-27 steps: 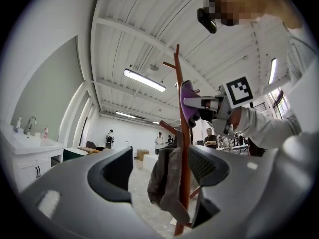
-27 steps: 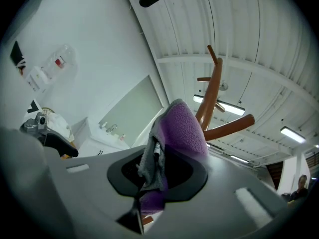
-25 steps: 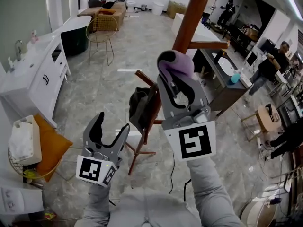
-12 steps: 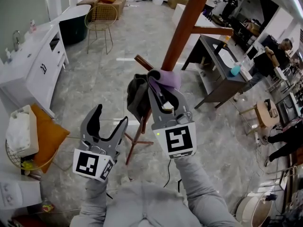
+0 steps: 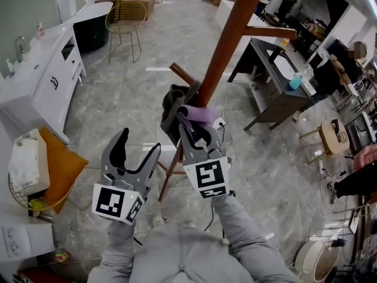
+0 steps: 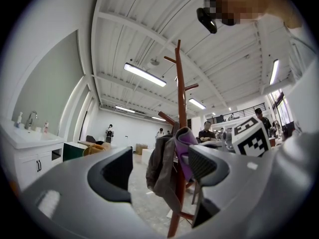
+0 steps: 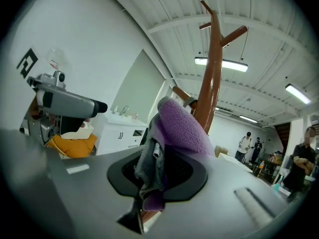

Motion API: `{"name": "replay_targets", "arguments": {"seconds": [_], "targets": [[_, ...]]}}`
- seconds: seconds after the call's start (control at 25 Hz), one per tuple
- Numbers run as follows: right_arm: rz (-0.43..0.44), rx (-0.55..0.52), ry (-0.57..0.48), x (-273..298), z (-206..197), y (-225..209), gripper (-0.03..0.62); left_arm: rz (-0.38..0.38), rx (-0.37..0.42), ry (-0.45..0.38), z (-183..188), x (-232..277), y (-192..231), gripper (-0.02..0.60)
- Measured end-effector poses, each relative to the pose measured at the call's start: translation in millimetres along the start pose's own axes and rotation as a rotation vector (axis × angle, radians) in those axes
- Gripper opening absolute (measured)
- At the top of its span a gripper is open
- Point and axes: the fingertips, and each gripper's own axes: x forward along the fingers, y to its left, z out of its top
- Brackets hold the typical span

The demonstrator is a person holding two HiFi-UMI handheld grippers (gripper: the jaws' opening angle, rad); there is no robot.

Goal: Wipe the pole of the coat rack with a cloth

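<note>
Holding cloth [image 5: 198,113] against pole [image 5: 227,45], right gripper [image 5: 199,122] jaws clamped on it, left gripper [image 5: 138,142] jaws apart

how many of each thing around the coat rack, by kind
brown wooden coat rack pole: 1
purple fleece cloth: 1
dark grey hanging garment: 1
hand-held grippers: 2 (left hand-held gripper, right hand-held gripper)
total: 5

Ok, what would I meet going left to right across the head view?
An orange cushion → left gripper, open → right gripper shut on the purple cloth → dark desk → wooden stool.
</note>
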Motion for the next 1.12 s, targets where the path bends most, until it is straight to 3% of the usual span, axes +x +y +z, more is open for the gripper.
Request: {"name": "replay_targets", "arguments": {"seconds": [0.6, 0.84, 1.12], "targets": [[0.114, 0.084, 0.183, 9, -86, 47, 0.055, -0.002, -0.018, 0.029, -14, 4, 7, 0.377], [0.112, 0.094, 0.15, -5, -75, 48, 0.055, -0.003, -0.023, 0.029, -13, 6, 7, 0.377], [0.031, 0.12, 0.057, -49, -38, 17, 0.055, -0.02, -0.027, 0.02, -11, 10, 1, 0.377]]}}
